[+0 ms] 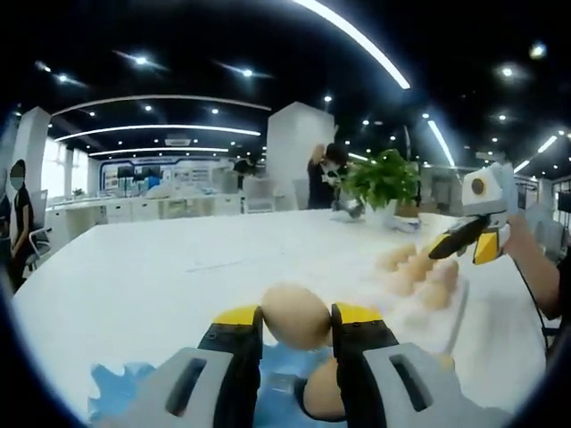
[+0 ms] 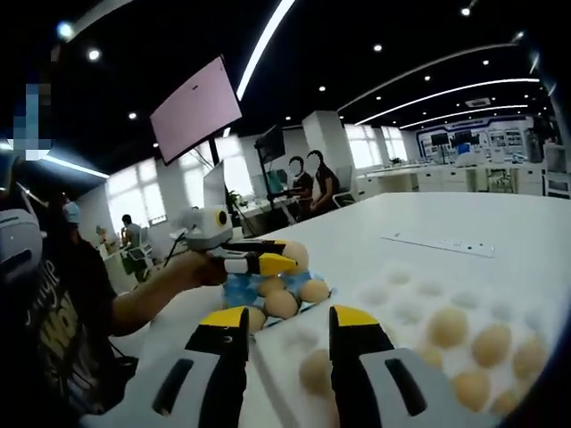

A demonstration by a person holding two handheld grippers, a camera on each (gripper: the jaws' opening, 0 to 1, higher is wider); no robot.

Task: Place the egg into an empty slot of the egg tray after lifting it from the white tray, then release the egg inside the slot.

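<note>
The egg [image 1: 294,314] is clamped between the jaws of my left gripper [image 1: 296,321], pinched across its middle and clear of everything below. I grip it at the waist so it neither rolls nor slips. Straight under it sits a blue tray [image 1: 116,383] with another egg [image 1: 323,392] resting in it, so I judge the lift is done and the carry across is what remains.

The white egg tray [image 1: 459,308] lies off to my right on the table. Several of its slots hold eggs, while the right gripper view shows a run of empty slots [image 2: 401,294] where this one could go. My right gripper [image 2: 287,323] hovers just above that tray with its jaws apart and nothing between them, probably waiting out of the way. I would come down gently, since the shell will not forgive a squeeze or a drop.

The table [image 1: 161,267] is broad, white and smooth. A potted plant [image 1: 385,178] stands at its far edge. Around it is an open office with long ceiling light strips [image 1: 357,40], a hanging screen [image 2: 196,107] and people [image 2: 308,183] in the background.
</note>
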